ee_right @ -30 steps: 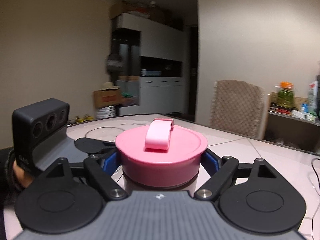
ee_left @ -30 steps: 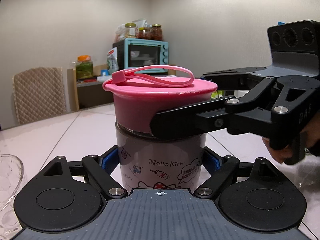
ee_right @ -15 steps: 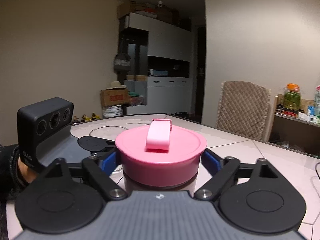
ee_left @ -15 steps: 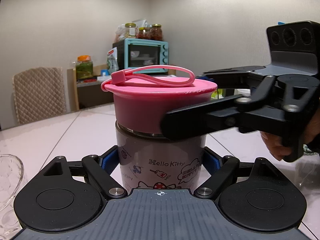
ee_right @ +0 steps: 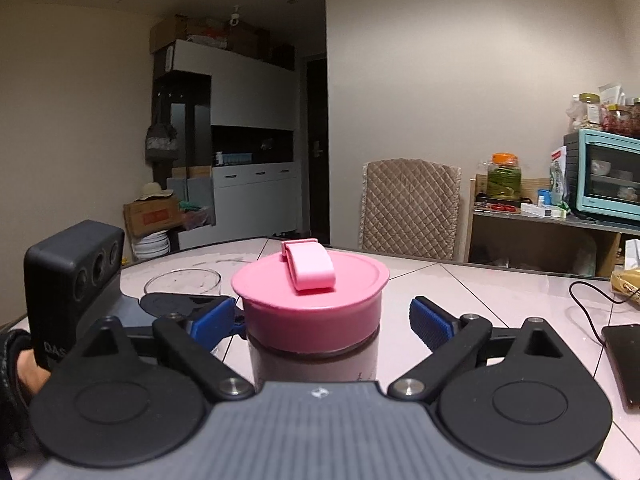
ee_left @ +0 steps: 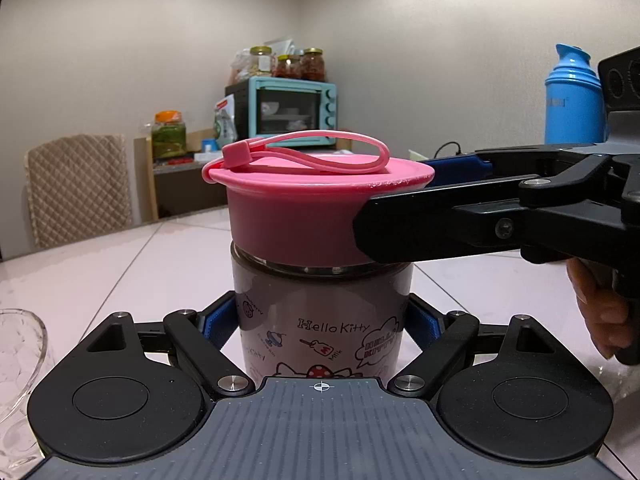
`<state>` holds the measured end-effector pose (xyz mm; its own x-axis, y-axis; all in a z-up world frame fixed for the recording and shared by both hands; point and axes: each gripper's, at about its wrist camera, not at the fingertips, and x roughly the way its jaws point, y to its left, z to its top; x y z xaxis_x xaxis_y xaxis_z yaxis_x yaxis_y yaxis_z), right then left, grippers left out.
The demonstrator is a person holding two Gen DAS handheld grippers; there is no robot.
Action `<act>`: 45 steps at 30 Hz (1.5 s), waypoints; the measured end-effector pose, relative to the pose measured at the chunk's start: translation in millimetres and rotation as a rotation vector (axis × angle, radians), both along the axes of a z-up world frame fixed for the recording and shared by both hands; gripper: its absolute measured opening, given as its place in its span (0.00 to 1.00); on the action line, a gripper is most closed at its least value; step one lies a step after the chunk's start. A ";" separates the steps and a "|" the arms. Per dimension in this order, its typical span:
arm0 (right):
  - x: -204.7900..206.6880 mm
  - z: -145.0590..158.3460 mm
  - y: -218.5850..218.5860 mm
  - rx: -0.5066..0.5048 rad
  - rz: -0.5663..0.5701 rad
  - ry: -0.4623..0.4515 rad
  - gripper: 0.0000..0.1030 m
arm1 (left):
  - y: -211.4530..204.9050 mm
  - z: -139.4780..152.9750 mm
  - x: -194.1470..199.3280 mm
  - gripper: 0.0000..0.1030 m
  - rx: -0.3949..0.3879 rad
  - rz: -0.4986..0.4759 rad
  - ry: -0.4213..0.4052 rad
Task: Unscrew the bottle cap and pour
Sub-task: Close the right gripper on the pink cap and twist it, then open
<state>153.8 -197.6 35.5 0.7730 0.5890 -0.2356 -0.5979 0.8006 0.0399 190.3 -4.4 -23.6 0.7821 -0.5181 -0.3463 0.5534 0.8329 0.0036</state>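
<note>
A Hello Kitty bottle with a wide pink cap and a pink strap stands upright on the pale table. My left gripper is shut on the bottle's body below the cap. My right gripper is open around the pink cap, its blue pads standing apart from the cap on both sides. In the left wrist view the right gripper reaches in from the right at cap height.
A clear glass bowl stands behind the left gripper; its edge shows at the left wrist view's lower left. A dark phone and cable lie at the right. A blue thermos stands far right. A chair is beyond the table.
My right gripper has opened off the pink cap and drawn back and swung round it. The left gripper holds the bottle still.
</note>
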 end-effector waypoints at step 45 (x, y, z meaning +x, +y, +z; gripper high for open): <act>42.7 -8.7 -6.6 -0.017 0.247 0.002 0.83 | 0.9 -0.1 4.2 0.87 0.000 0.000 0.001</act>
